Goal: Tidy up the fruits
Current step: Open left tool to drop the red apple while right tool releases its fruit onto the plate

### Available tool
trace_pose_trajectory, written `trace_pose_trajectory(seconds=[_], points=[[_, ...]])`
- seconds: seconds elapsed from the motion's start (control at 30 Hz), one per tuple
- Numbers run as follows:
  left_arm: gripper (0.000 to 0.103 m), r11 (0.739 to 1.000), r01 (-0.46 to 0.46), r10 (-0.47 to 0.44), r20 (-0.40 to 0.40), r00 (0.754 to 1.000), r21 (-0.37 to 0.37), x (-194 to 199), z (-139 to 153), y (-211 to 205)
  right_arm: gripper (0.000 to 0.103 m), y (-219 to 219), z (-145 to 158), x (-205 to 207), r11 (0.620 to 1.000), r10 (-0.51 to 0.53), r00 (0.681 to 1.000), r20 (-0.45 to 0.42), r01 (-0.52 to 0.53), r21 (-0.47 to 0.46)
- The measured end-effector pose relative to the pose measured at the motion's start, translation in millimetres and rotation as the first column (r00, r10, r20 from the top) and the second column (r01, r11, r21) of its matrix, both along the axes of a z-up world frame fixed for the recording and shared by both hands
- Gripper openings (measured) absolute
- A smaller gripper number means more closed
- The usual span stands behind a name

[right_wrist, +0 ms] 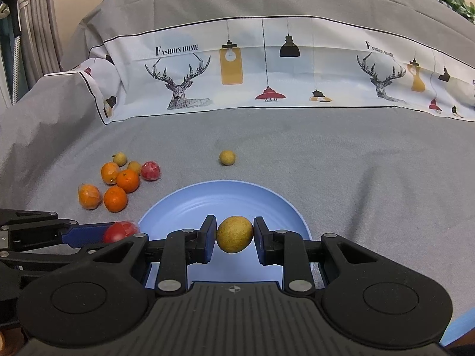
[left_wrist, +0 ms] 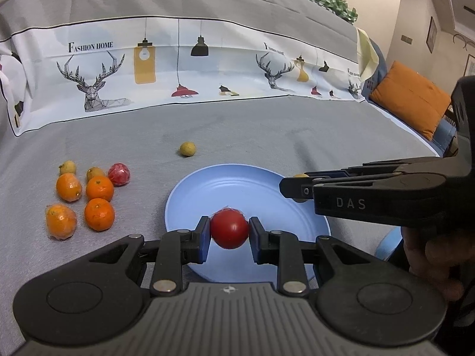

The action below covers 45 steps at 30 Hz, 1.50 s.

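Note:
My left gripper is shut on a red fruit above the near part of the blue plate. My right gripper is shut on a yellow-brown round fruit over the same blue plate. In the left wrist view the right gripper reaches in from the right over the plate's edge. In the right wrist view the left gripper comes in from the left with the red fruit. Several oranges lie in a cluster to the left of the plate.
A lone yellow-brown fruit lies beyond the plate. A wrapped red fruit and two small yellow ones sit with the oranges. A printed cloth hangs behind on the grey cover. An orange cushion is at the right.

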<state>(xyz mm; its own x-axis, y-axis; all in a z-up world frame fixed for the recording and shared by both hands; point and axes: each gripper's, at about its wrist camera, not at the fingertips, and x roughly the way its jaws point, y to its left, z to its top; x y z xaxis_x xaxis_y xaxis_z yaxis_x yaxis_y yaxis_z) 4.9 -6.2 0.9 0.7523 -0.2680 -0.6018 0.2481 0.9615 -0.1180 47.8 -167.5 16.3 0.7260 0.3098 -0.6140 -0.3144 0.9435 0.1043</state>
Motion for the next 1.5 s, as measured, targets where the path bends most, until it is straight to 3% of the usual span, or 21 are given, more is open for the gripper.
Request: trace_pose_trajectory(seconds=[1.23, 1.33, 1.5], points=[[0.031, 1.0, 0.013, -0.013, 0.006, 1.0, -0.002, -1.5, -3.0, -1.3, 0.029, 1.0, -2.4, 0.1, 1.0, -0.01, 1.0, -0.006, 0.01, -0.015], [0.032, 1.0, -0.009, 0.009, -0.006, 1.0, -0.012, 0.9, -3.6, 2.5, 0.045, 0.5, -2.0, 1.4, 0.999, -0.04, 0.999, -0.006, 0.04, -0.021], [0.032, 1.0, -0.026, 0.026, -0.004, 1.0, -0.012, 1.1, -2.5, 4.6, 0.046, 1.1, -1.3, 0.9, 0.999, -0.038, 0.999, 0.001, 0.038, -0.029]])
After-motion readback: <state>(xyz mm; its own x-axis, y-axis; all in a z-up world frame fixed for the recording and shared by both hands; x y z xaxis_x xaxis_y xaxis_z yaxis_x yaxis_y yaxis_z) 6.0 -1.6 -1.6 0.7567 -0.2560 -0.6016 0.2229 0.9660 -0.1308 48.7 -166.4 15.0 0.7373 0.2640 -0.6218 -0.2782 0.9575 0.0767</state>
